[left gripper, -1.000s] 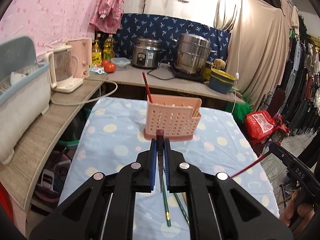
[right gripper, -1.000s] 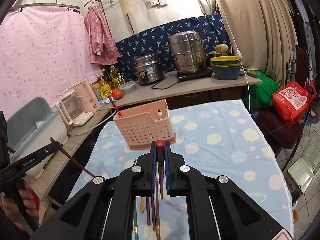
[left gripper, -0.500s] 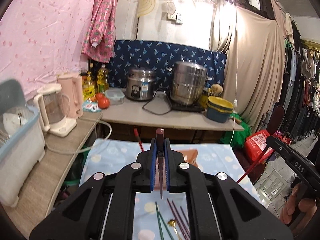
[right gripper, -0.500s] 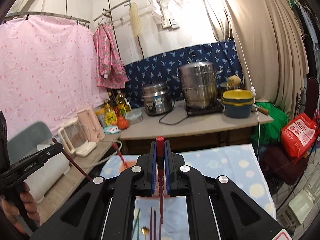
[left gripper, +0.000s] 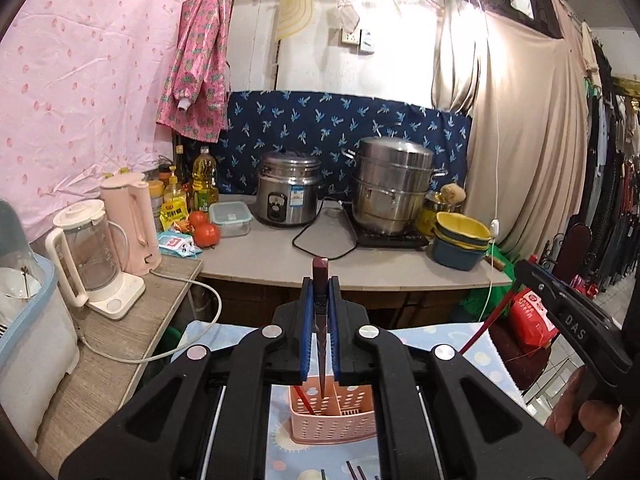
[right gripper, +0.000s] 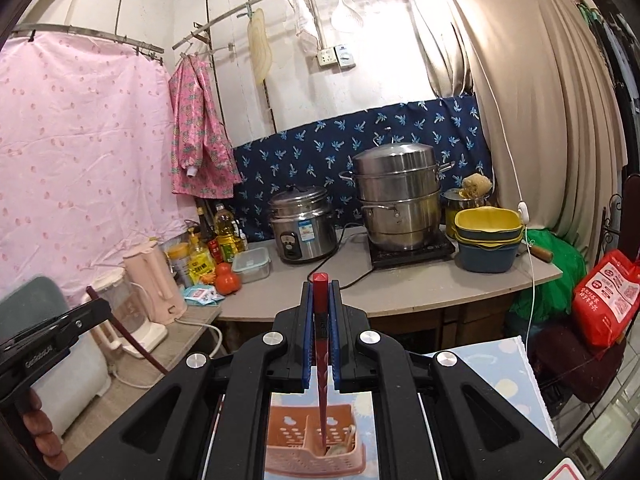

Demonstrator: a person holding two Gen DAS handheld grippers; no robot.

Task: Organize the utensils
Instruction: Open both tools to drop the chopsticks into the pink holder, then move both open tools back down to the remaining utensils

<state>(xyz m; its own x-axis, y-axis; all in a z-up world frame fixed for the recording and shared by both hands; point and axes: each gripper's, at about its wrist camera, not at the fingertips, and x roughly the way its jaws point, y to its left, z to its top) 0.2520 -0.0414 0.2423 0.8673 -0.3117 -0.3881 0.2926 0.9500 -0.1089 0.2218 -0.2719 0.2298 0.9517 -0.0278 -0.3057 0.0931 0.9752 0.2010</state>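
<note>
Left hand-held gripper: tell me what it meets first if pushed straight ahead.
Probably the edge of the kitchen counter behind the table; the left hand-held gripper points over the pink caddy, though depth is unclear.

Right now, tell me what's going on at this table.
A person is sorting chopsticks into a pink holder on the spotted tablecloth. The left gripper is shut on a dark chopstick, its tip pointing down over the holder. The right gripper is shut on a red chopstick, tip also over the holder. One red chopstick already leans inside; a few more lie on the cloth.
</note>
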